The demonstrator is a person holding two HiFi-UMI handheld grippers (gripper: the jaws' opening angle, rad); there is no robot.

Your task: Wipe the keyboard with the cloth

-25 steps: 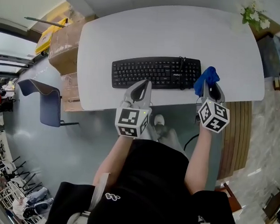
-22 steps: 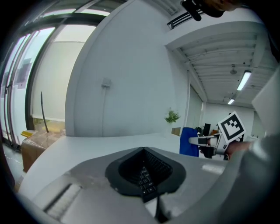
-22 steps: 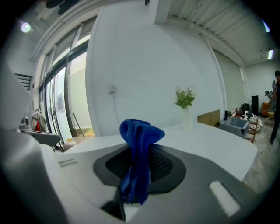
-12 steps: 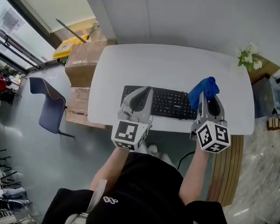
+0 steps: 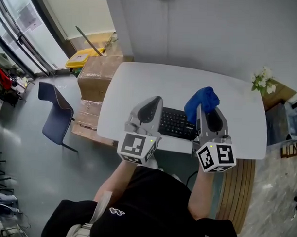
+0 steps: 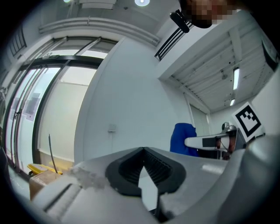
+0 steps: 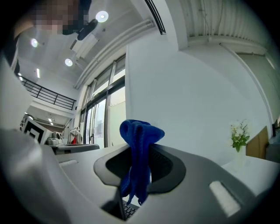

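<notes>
The black keyboard [image 5: 176, 124] lies on the white table [image 5: 154, 79], mostly hidden behind both raised grippers. My right gripper [image 5: 203, 109] is shut on a bunched blue cloth [image 5: 201, 103], held in the air above the keyboard's right end. In the right gripper view the cloth [image 7: 140, 146] hangs between the jaws, with a few keyboard keys [image 7: 127, 211] showing below. My left gripper [image 5: 156, 99] is shut with nothing in it, held over the keyboard's left part. The left gripper view points at the wall, with its jaws [image 6: 143, 152] meeting at the tip and the cloth [image 6: 182, 139] off to the right.
Cardboard boxes [image 5: 97, 72] and a yellow bin [image 5: 85, 55] stand left of the table. A blue chair [image 5: 53, 112] is on the floor further left. White flowers [image 5: 262, 79] sit at the table's far right corner, beside a wooden unit.
Both grippers have risen off the table and tilted upward, the right one carrying the cloth. They now cover most of the keyboard, and the head view has tipped up toward the wall.
</notes>
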